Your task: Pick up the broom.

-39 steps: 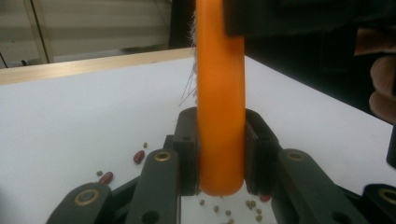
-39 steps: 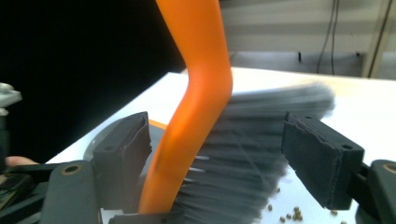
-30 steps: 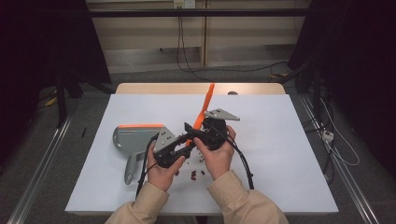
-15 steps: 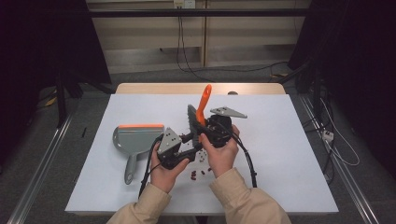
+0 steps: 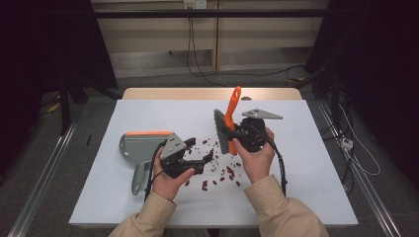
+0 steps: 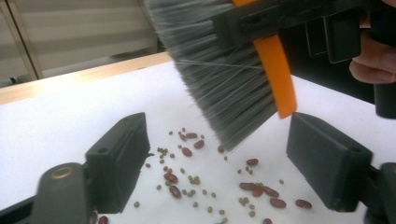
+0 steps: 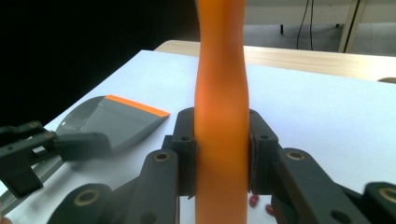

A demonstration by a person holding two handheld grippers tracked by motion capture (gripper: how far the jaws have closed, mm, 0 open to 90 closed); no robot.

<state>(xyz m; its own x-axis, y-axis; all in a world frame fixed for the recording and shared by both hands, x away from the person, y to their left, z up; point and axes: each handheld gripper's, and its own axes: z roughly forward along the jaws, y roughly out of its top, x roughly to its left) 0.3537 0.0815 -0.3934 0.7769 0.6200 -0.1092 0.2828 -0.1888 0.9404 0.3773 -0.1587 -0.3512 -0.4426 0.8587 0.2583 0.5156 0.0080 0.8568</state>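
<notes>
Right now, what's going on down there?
Right gripper shut on brush. Left gripper jaws just opened, empty. Beans scattered; dustpan lies aside.

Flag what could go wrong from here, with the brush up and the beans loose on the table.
The right gripper clamps only the brush's orange handle, so the brush may twist when it sweeps. The beans lie scattered and some are tiny, so strokes could flick them off the table. The left gripper, whose fingers have just been opening, is empty and the dustpan lies unheld, so it could slide when beans are pushed at it.
</notes>
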